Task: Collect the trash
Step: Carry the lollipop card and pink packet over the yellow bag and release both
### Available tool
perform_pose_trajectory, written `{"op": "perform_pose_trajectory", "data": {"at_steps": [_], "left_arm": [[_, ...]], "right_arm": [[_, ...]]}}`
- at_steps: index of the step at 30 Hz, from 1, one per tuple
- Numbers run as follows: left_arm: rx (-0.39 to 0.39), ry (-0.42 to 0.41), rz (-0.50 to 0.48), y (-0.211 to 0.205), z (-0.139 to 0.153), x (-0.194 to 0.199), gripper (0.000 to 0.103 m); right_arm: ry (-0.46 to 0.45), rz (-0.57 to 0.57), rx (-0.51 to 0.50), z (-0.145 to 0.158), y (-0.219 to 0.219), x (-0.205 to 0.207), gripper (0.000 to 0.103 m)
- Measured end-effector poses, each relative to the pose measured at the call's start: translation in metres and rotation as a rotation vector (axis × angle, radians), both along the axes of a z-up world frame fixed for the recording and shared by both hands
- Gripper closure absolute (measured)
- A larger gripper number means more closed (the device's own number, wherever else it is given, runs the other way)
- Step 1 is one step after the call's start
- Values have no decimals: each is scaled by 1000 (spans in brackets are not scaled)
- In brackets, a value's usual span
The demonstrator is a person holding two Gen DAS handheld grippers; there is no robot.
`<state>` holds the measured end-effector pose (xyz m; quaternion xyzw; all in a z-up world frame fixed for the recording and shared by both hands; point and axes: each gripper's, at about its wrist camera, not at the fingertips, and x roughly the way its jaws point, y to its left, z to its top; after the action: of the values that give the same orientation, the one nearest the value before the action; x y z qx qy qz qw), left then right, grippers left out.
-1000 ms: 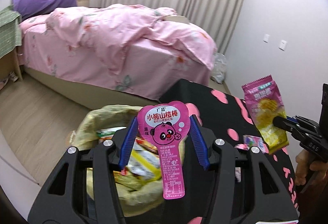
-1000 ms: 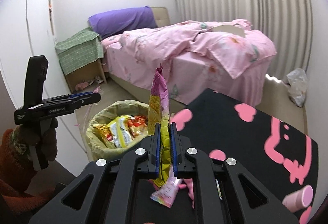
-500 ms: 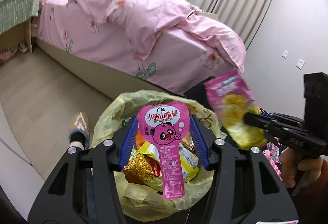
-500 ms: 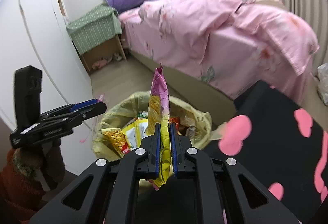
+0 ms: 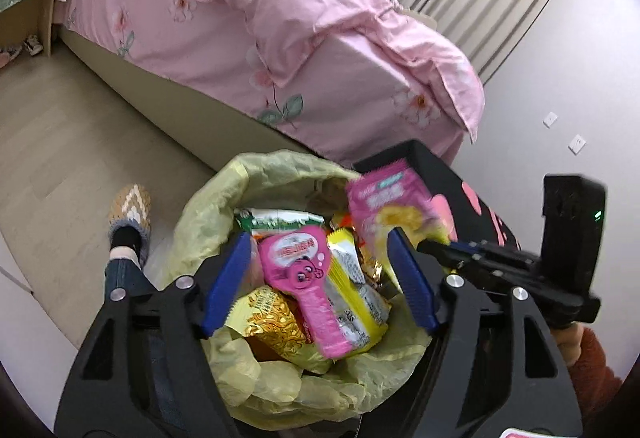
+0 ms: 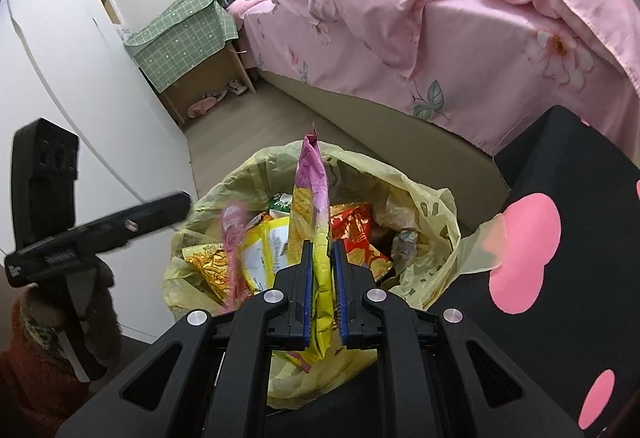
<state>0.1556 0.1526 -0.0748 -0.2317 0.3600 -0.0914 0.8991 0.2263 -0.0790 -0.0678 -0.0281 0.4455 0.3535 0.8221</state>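
The pink bear wrapper (image 5: 308,278) was lying loose between my left gripper (image 5: 320,278)'s fingers, which had just been opening wide, right over the yellow-lined trash bin (image 5: 216,197) full of snack packets. My right gripper (image 6: 322,294) was pinched narrow on the pink-and-yellow chip bag (image 6: 316,222), held upright over the same bin. The black desk with pink shapes (image 6: 568,197) sat touching the bin's right side, with the pink bed (image 6: 440,17) beyond it. A slippered foot (image 5: 130,213) stood on the floor just left of the bin.
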Motion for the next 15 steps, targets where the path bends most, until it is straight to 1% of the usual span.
{"op": "perform_pose_trajectory", "data": {"at_steps": [1,3,4,7,9,12,13,15], "left_arm": [[4,-7,19,3,4,-3,33],[7,-22,65,8,13,-9,31],[7,-27,79,10,17,-10,31],[17,-53,134,14,32,-18,31],[32,-70,147,12,41,-23,30],[63,-91,133,-1,53,-27,30],[71,-94,123,-6,55,-27,30],[78,-94,90,-20,56,-26,30]], "right_arm": [[4,-4,-5,-1,-1,0,86],[1,-6,1,1,-1,-1,65],[-6,-7,12,2,-3,-2,62],[-41,-41,17,9,-14,-8,62],[-57,-67,36,16,-28,-12,62],[-87,-104,55,29,-59,-22,62],[-111,-131,49,35,-77,-30,62],[-134,-167,46,43,-100,-40,62]]}}
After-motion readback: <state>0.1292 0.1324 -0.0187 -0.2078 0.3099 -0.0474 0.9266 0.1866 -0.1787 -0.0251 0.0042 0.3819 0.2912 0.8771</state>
